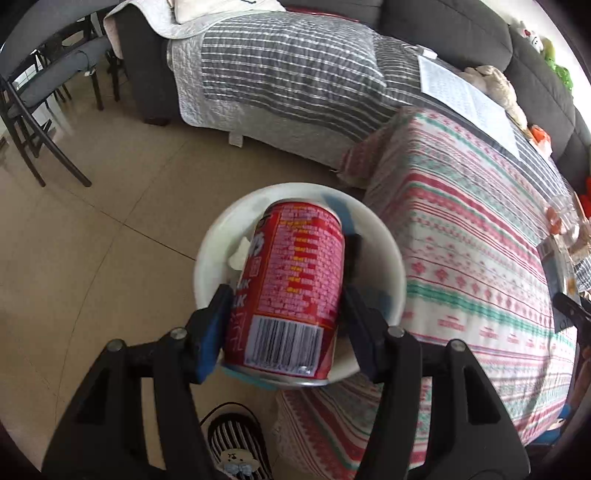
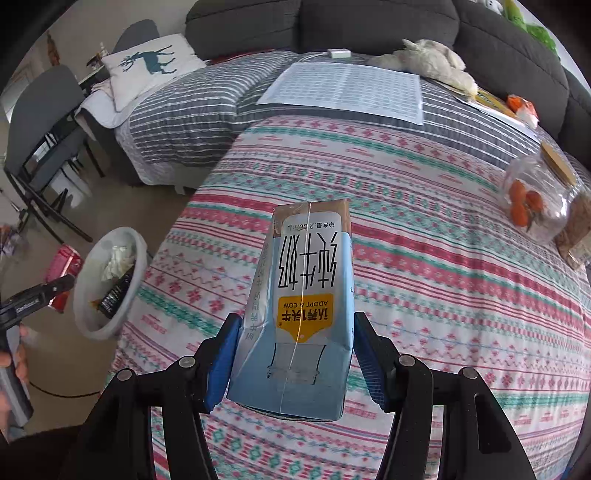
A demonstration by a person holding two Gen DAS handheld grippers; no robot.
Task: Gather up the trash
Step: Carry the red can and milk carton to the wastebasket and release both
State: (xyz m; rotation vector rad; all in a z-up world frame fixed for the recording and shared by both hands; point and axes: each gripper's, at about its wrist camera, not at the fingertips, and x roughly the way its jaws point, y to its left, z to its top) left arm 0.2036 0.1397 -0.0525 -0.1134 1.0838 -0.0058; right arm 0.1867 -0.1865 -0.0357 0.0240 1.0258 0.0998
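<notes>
Patterned cloth (image 2: pixel 424 295) covers the tabletop, grey sofa (image 2: pixel 369 22) behind. Left tool (image 1: pixel 286 325), lower centre of its view: pinching a red can (image 1: pixel 295 280) above a white bin (image 1: pixel 380 236) holding trash. Right tool (image 2: pixel 295 354), lower centre: pinching a blue milk carton (image 2: pixel 306 295) over the cloth.

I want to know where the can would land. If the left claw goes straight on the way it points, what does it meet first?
Most likely the white bin on the floor: the red can in the left claw points into its opening, though depth is unclear.

glossy metal can (image 1: pixel 291 288), matt paper carton (image 2: pixel 303 306)
</notes>
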